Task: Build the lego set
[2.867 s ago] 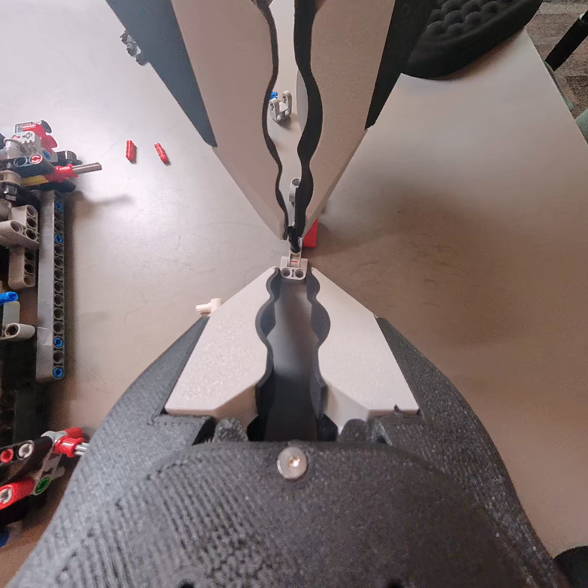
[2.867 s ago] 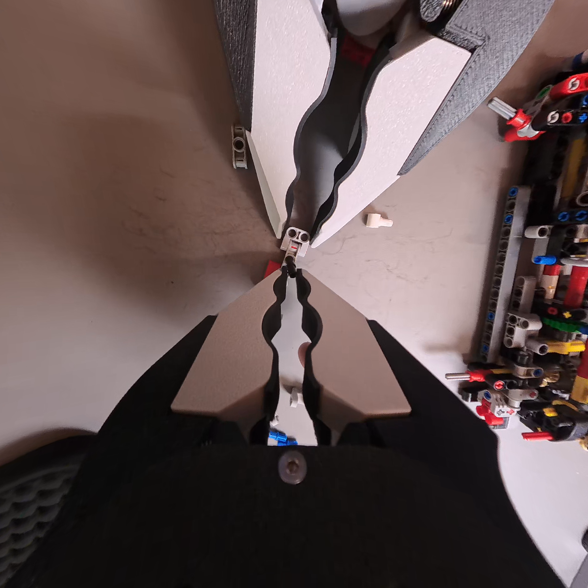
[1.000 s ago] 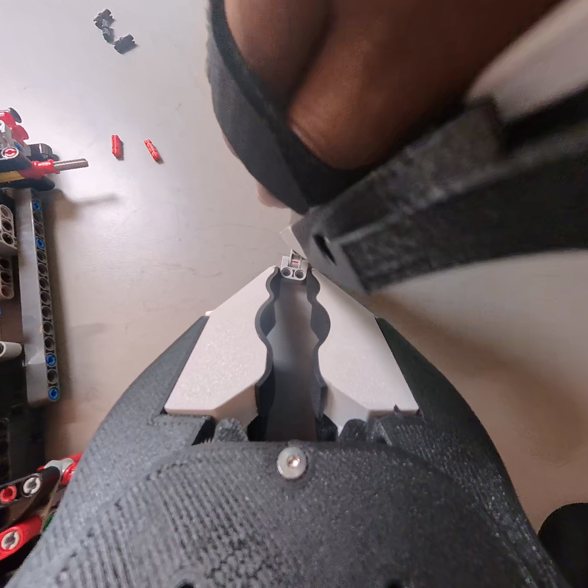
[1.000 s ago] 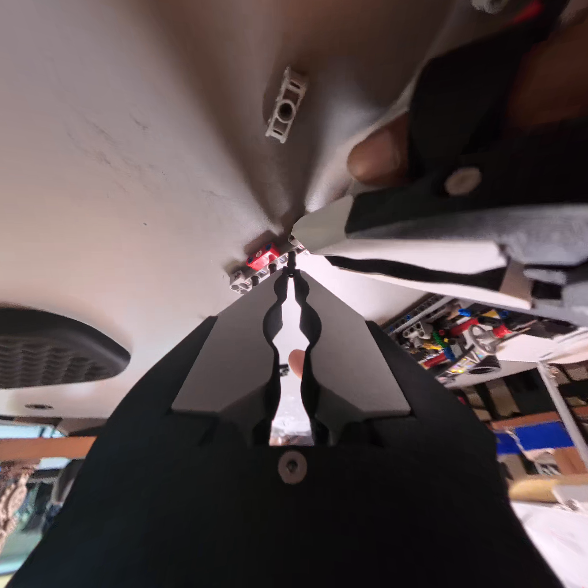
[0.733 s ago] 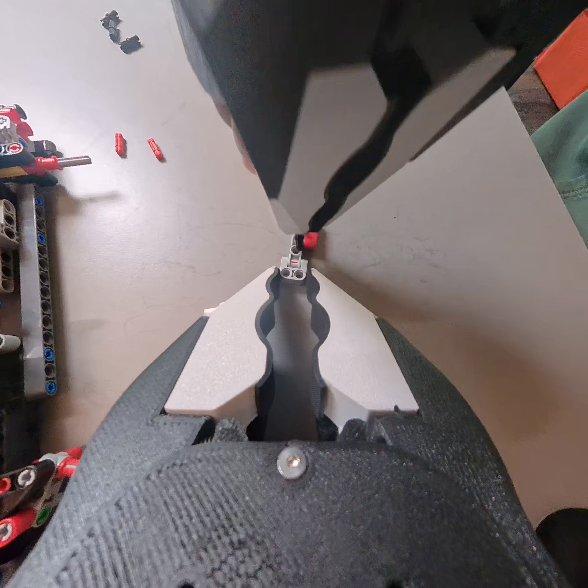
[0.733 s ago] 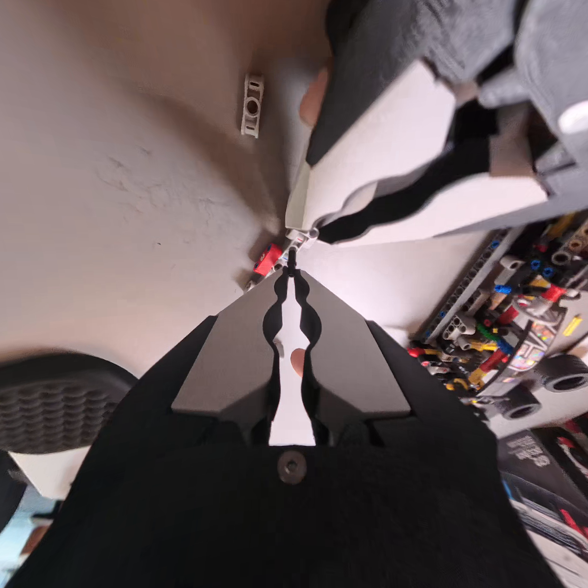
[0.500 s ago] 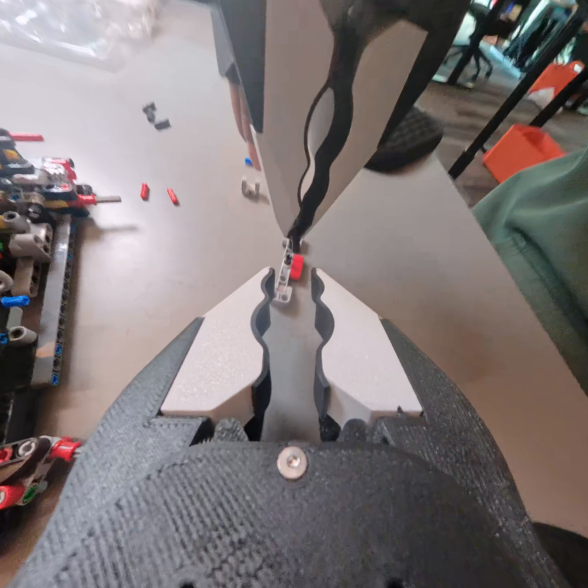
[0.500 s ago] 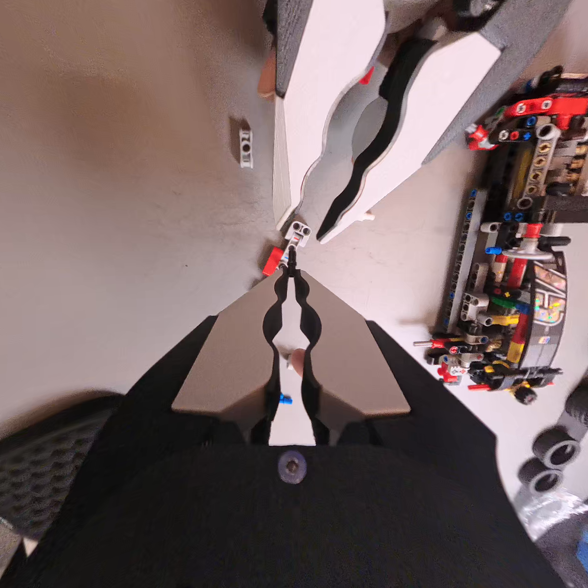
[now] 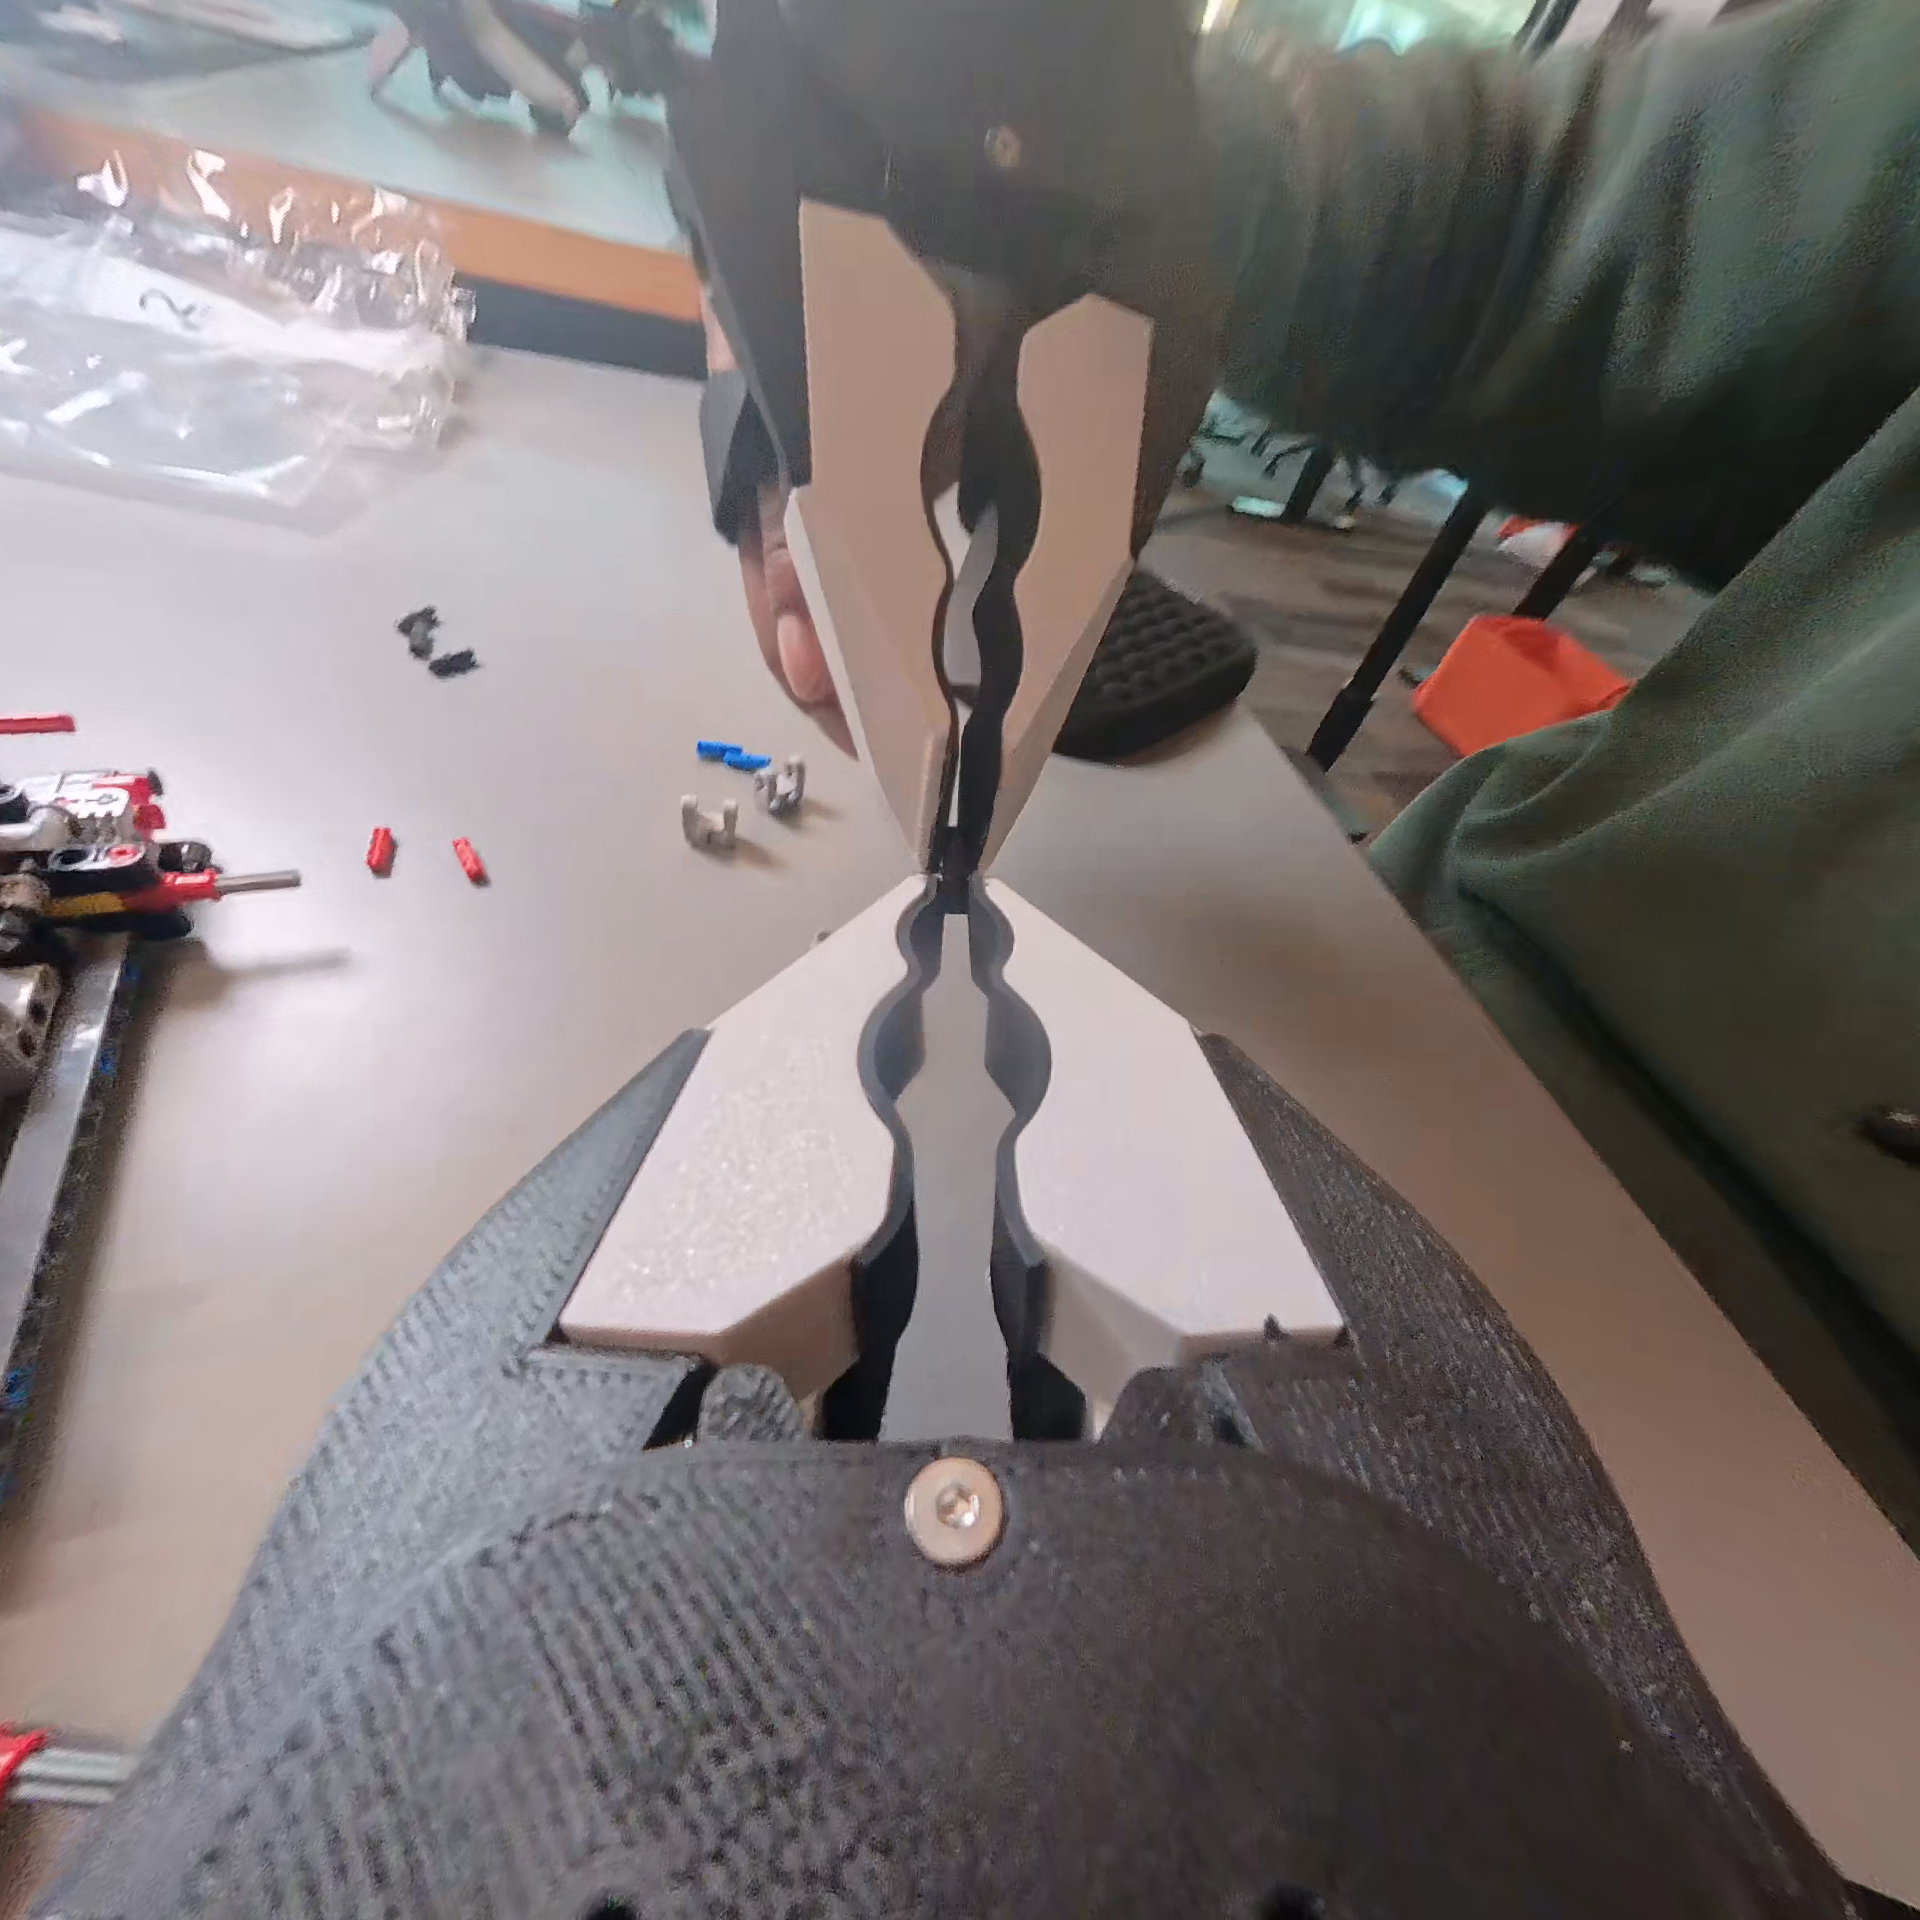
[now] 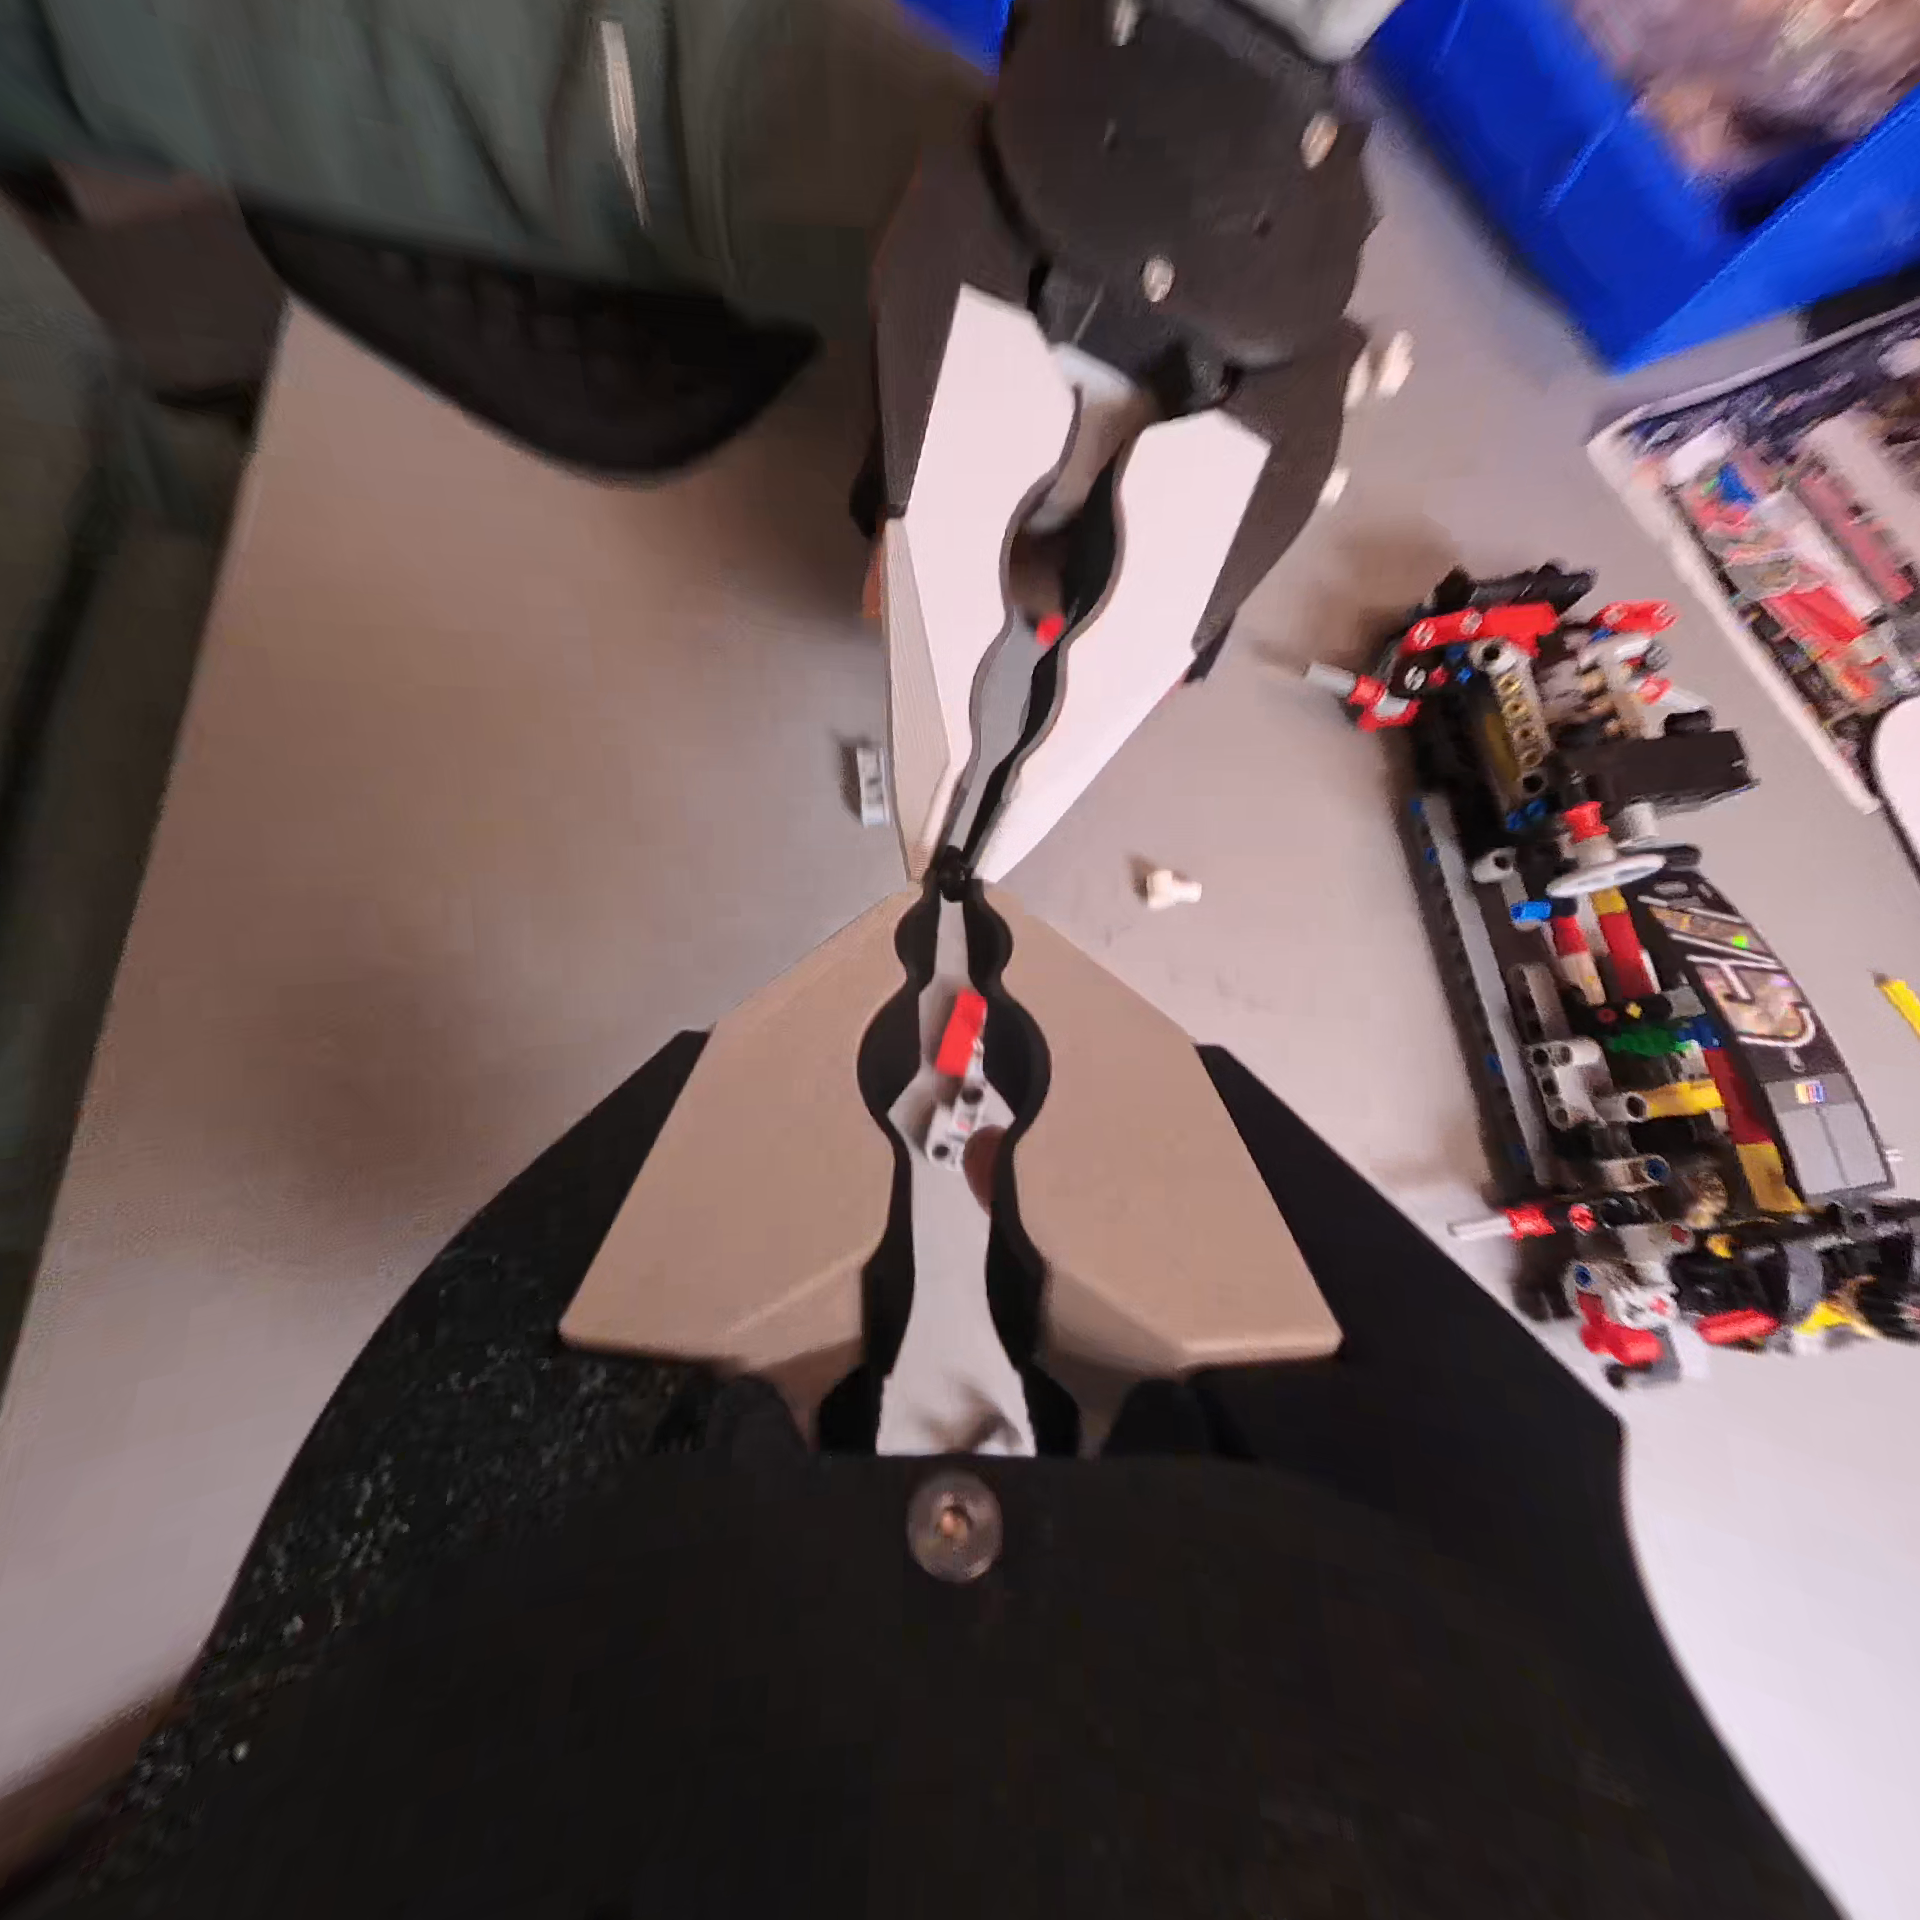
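My left gripper [image 9: 951,896] and my right gripper [image 10: 951,896] meet tip to tip above the table [image 9: 436,1091]. Both sets of jaws are closed on a small black pin [image 9: 952,883], which also shows in the right wrist view [image 10: 951,868]. A small grey connector with a red piece [image 10: 956,1081] shows through the gap between the right gripper's fingers, apparently lying on the table below. The partly built car chassis [image 10: 1621,987] lies to the right in the right wrist view, and at the left edge of the left wrist view [image 9: 83,862].
Two red pins [image 9: 381,847], two grey connectors [image 9: 710,826], blue pins [image 9: 727,753] and black bits [image 9: 436,644] lie loose. A tan pin [image 10: 1169,888], a booklet [image 10: 1787,582], a blue bin [image 10: 1662,187] and plastic bags [image 9: 208,343] surround the work spot. The grippers are tip to tip, or close to it.
My left gripper let go of the grey connector, then closed on the black pin held by my right gripper. The grey-and-red assembly now sits below the right gripper. Both grippers have risen and tilted.
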Available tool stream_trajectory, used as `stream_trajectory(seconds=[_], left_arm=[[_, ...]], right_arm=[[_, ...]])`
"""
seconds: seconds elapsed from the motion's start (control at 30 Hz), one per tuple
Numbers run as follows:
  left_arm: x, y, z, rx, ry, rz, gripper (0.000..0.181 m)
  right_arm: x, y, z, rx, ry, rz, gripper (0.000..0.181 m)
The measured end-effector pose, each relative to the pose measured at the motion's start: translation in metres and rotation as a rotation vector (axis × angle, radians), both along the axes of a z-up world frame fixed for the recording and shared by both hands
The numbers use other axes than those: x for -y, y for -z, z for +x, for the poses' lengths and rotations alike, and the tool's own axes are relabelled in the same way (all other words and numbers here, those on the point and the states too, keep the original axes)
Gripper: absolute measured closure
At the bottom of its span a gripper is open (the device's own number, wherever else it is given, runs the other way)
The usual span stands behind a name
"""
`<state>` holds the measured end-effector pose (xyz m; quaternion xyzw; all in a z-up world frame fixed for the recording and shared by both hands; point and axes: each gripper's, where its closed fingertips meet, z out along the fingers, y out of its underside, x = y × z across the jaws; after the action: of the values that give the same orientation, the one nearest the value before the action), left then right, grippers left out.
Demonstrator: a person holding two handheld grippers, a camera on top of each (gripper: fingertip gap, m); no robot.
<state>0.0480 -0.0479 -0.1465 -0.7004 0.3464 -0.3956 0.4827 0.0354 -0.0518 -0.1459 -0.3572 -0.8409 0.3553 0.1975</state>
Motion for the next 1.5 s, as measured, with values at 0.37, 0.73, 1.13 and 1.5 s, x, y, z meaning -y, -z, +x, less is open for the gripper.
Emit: stream_trajectory(seconds=[0.37, 0.73, 1.13, 1.5], left_arm=[[0.009, -0.010, 0.014, 0.058, 0.073, 0.027, 0.179], [0.013, -0.014, 0.015, 0.069, 0.088, 0.043, 0.179], [0.014, -0.020, 0.014, 0.077, 0.090, 0.061, 0.179], [0.014, -0.016, 0.014, 0.055, 0.086, 0.057, 0.179]], right_arm=[[0.011, -0.020, 0.013, -0.192, 0.057, -0.193, 0.176], [0.013, -0.018, 0.012, -0.154, 0.029, -0.114, 0.175], [0.014, -0.025, 0.013, -0.124, 0.002, -0.051, 0.176], [0.015, -0.019, 0.011, -0.081, 0.003, -0.014, 0.179]])
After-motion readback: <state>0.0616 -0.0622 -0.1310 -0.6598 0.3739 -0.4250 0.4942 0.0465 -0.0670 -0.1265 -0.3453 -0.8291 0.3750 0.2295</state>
